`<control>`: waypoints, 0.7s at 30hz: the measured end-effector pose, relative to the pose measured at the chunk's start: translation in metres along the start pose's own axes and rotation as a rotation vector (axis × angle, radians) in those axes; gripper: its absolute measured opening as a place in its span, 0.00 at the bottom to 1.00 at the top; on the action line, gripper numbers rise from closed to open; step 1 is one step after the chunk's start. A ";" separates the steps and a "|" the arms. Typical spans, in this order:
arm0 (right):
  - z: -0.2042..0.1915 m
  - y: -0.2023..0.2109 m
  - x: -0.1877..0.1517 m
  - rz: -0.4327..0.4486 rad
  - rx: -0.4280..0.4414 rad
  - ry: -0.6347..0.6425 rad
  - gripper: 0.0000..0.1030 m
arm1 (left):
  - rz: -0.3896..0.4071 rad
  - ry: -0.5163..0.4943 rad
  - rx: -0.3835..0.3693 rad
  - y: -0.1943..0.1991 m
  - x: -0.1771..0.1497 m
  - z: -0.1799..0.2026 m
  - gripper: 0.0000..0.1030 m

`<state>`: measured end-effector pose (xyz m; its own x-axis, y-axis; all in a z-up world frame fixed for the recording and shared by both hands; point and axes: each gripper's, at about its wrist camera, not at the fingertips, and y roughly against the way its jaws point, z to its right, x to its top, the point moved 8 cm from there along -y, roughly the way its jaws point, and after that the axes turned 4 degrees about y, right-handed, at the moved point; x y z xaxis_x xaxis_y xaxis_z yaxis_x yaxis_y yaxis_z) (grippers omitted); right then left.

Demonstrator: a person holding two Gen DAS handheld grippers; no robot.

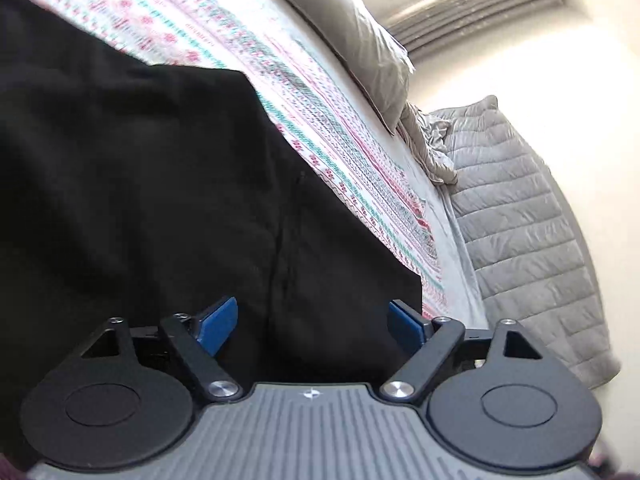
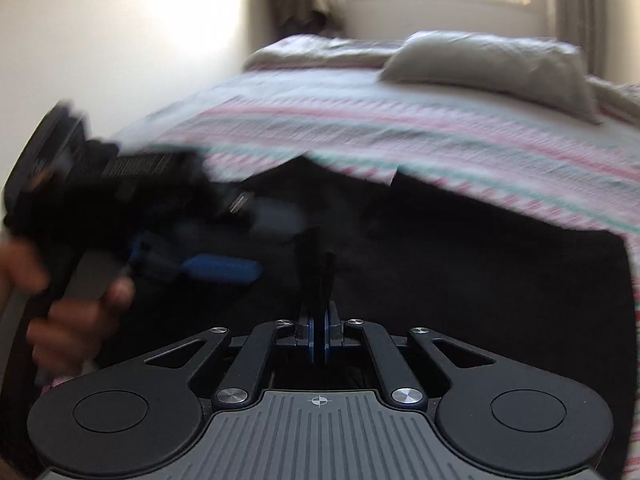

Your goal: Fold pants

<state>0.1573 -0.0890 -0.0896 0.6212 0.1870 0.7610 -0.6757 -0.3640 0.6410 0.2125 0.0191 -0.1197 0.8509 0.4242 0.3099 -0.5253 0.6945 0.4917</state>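
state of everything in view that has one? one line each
pants: black, spread flat on the bed, partly folded by the look of it.
left gripper: jaws open, nothing between them, over the pants.
right gripper: jaws shut; whether cloth is pinched cannot be told.
bedspread: striped, lying flat.
pillow: lying at the head of the bed.

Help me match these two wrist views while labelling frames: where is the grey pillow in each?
Left wrist: grey pillow top centre, tilted, at the far edge of the patterned bedspread.
Right wrist: grey pillow upper right, lying level under the window.
Shared landmark: black pants on the bedspread.
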 end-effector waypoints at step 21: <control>-0.011 0.026 -0.010 0.042 0.089 -0.020 0.04 | -0.028 0.018 0.022 -0.006 0.001 -0.004 0.54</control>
<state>0.1297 -0.0901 -0.0794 0.6010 0.1522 0.7846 -0.6640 -0.4514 0.5961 0.2166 0.0180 -0.1251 0.8653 0.4152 0.2808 -0.5008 0.6933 0.5182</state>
